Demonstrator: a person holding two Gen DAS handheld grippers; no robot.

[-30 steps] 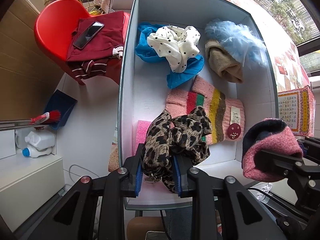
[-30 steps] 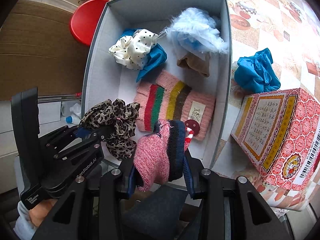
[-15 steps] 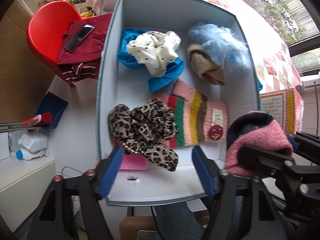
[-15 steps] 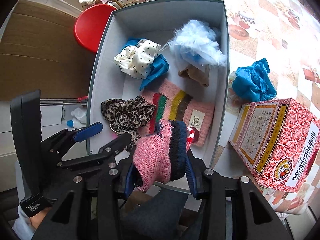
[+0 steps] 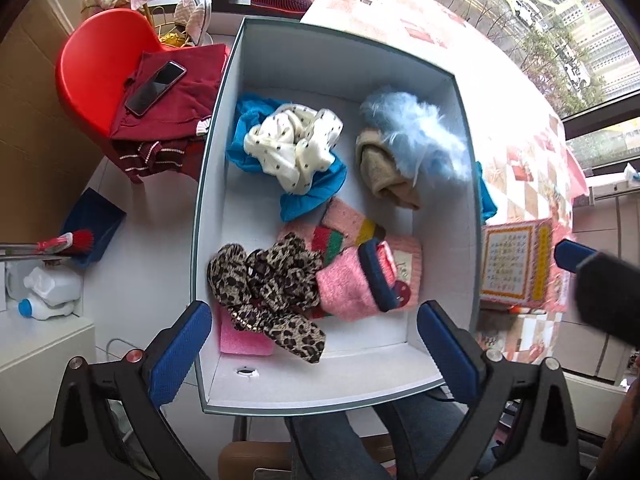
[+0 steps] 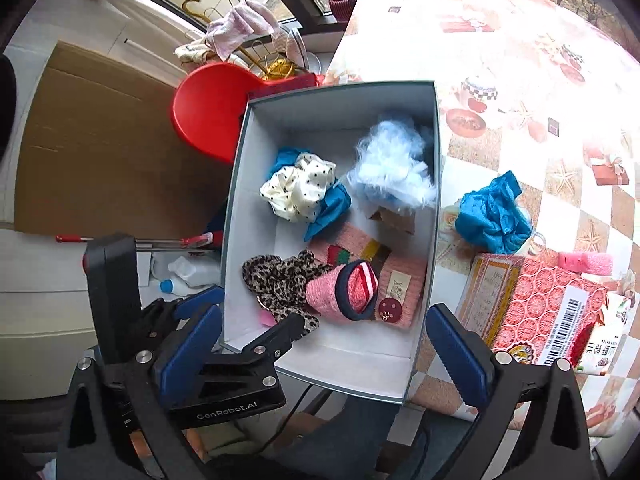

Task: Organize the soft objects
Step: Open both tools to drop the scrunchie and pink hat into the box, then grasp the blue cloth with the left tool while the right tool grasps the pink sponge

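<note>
With both sets of jaws opening wide and nothing between them, the left gripper (image 5: 314, 344) and right gripper (image 6: 324, 344) hang above the near end of the white box (image 5: 312, 384), pointing steeply down into it. Inside lie the task's soft things. The leopard scrunchie (image 5: 268, 292) rests against the near left wall, partly over a pink sponge (image 5: 242, 342). The pink knit sock (image 5: 352, 284), with its navy cuff, lies just beside the scrunchie on top of the striped knit piece (image 5: 352, 232). Farther back sit a polka-dot cloth (image 5: 296, 148) on blue fabric, and a pale-blue fluffy item (image 5: 416, 132) over a tan one. Grouping by kind appears to be the aim, judged from these placements.

Left wrist view: shows the red chair (image 5: 96, 68) bearing a maroon garment and a phone (image 5: 156, 88), a brush and bottle on the floor, and only a blurred tip of the right gripper at the frame's right edge.

Right wrist view: shows the patterned worktop (image 6: 520, 80) beside the box, where a crumpled blue cloth (image 6: 494, 214) remains outside, near a red printed carton (image 6: 536, 304); it probably awaits sorting. The left gripper's body is also visible at lower left.
</note>
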